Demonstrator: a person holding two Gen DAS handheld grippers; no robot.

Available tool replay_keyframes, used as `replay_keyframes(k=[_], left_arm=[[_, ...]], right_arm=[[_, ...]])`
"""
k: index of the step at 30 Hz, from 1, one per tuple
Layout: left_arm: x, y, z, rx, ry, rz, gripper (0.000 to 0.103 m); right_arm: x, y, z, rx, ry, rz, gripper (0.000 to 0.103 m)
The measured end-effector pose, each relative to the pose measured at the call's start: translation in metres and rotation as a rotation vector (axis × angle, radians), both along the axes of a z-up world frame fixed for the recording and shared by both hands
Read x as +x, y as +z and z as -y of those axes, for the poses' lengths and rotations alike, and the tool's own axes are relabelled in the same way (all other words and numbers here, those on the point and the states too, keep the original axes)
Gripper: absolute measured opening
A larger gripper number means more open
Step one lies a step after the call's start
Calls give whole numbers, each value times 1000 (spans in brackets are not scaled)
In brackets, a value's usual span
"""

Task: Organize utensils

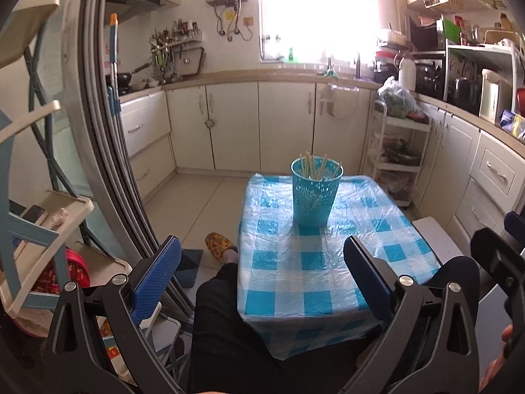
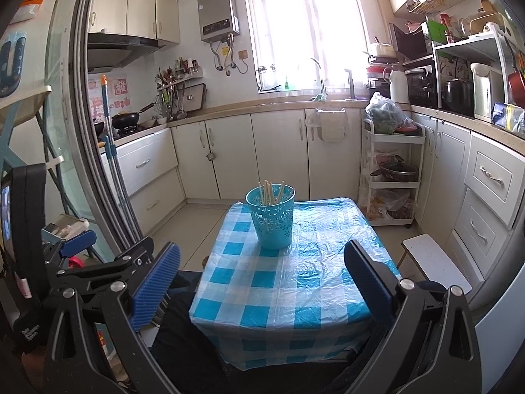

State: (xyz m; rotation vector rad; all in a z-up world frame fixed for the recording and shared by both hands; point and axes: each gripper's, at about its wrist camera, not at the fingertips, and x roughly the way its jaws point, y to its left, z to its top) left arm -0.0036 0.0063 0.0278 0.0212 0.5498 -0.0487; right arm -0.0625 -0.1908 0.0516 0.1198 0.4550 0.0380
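Both grippers wide open, empty | left gripper (image 1: 262, 279) | right gripper (image 2: 262, 279)

Lighting: daylight from window (image 1: 316, 13) beyond the jaws, blown out to white in the left wrist view, panes still legible in the right. Glare: sheen on plastic tablecloth (image 2: 315, 246) ahead of the jaws. Distortion: strong fisheye; door frame (image 1: 98, 131) bows, corners vignetted black. Focus: sharp throughout.

Checked tablecloth (image 2: 279, 282), white trolley (image 2: 390, 177)
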Motion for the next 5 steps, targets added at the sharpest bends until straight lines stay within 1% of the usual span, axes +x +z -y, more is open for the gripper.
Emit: replay_keyframes(k=[3, 5], left_arm=[[21, -12, 1, -2, 5, -44, 95], [38, -23, 2, -8, 9, -84, 95]], right_arm=[[37, -23, 7, -2, -10, -72, 96], [69, -44, 15, -15, -27, -121, 96]])
